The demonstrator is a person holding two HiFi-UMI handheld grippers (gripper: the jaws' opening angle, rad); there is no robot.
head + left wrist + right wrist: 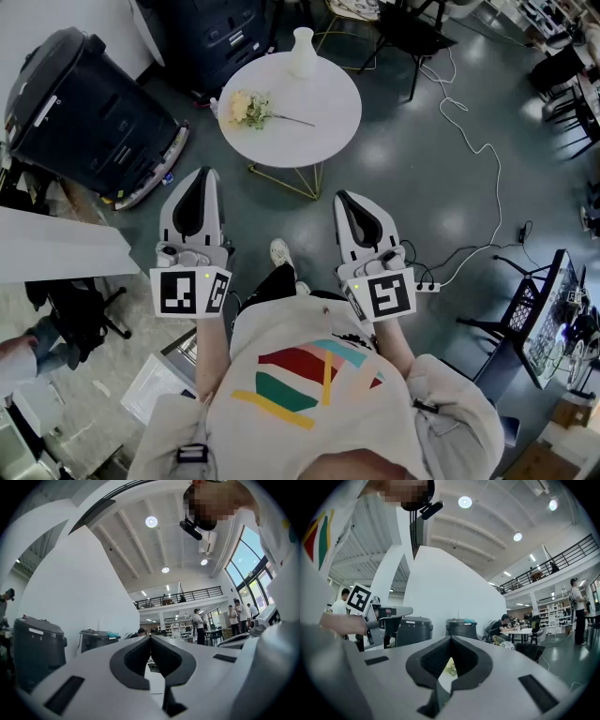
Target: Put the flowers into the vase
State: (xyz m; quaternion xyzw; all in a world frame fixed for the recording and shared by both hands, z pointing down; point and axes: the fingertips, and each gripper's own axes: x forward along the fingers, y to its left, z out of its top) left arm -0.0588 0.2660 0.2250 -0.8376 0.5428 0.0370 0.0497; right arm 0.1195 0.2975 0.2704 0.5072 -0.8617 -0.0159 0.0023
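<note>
A small bunch of pale yellow flowers [249, 109] lies flat near the left edge of a round white tabletop [328, 122], its thin stem pointing toward the middle. A white vase [302, 52] stands upright and empty-looking at the far edge, apart from the blooms.

Short of the tabletop's near edge, a person [309, 384] standing on the grey floor [441, 216] holds the left gripper [201, 176] and the right gripper [343, 199] side by side, both roughly level and aimed at the table. Each gripper view shows its jaws brought together tip to tip with nothing between the pads.

By the look of it, the task has not begun: neither flowers nor vase is touched. The next move probably calls for stepping or reaching forward, parting one pair of jaws and closing them low on the slender stem, a thin target lying flush with the tabletop.

Through the gap behind the right gripper's joined tips a yellow-green smudge shows, likely the flowers, though too small to be sure. The vase's mouth and inside cannot be seen from here. A dark office machine [89, 112] beside the table's left is cut off by the picture's edge, and a white cable [473, 141] snakes across the floor to the right.
</note>
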